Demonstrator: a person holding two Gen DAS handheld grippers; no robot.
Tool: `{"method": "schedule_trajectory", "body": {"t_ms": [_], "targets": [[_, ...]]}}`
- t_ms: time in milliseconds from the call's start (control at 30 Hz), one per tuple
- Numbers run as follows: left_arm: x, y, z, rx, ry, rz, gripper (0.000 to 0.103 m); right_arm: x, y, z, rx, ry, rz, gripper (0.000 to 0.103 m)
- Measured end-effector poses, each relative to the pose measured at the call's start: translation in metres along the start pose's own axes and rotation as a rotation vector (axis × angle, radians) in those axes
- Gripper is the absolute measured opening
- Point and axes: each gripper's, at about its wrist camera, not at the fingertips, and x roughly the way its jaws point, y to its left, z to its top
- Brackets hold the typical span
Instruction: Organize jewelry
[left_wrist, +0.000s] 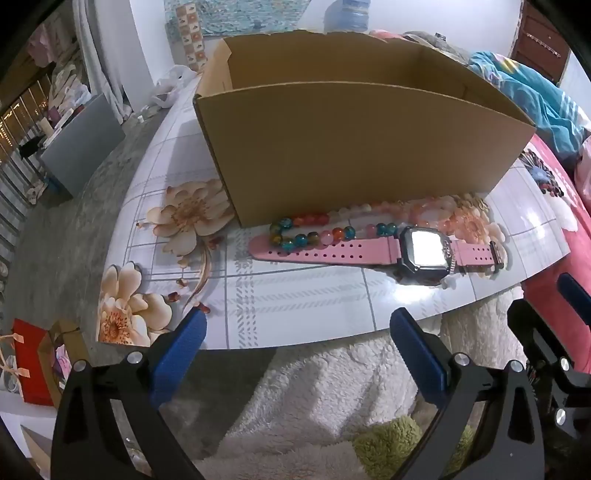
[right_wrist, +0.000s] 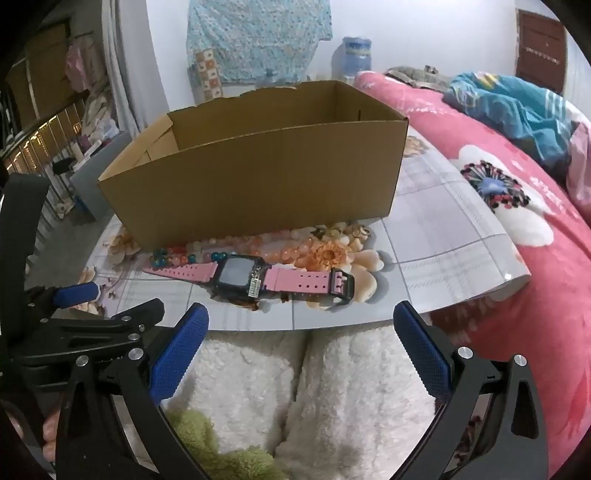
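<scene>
Hovering off the board's (left_wrist: 295, 314) near edge, both tongs (left_wrist: 299, 328) (right_wrist: 301, 325) gape.

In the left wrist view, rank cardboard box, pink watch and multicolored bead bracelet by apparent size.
Largest to smallest:
1. cardboard box
2. pink watch
3. multicolored bead bracelet, though its far pale beads blend into the floral tabletop, so its extent is unsure.

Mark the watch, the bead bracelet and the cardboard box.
watch (left_wrist: 423, 249): left wrist view, on its lit screen.
bead bracelet (left_wrist: 312, 238): left wrist view, on a near-side bead.
cardboard box (right_wrist: 258, 184): right wrist view, on its front wall.
</scene>
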Motion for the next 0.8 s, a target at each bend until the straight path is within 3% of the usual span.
{"method": "schedule_trajectory", "body": {"t_ms": [800], "targets": [[-0.0021, 0.0076, 0.0007, -0.003, 0.004, -0.001, 0.097, 0.0000, -0.0001, 0.0032, 0.000, 0.005, 0.000, 0.096]]}}
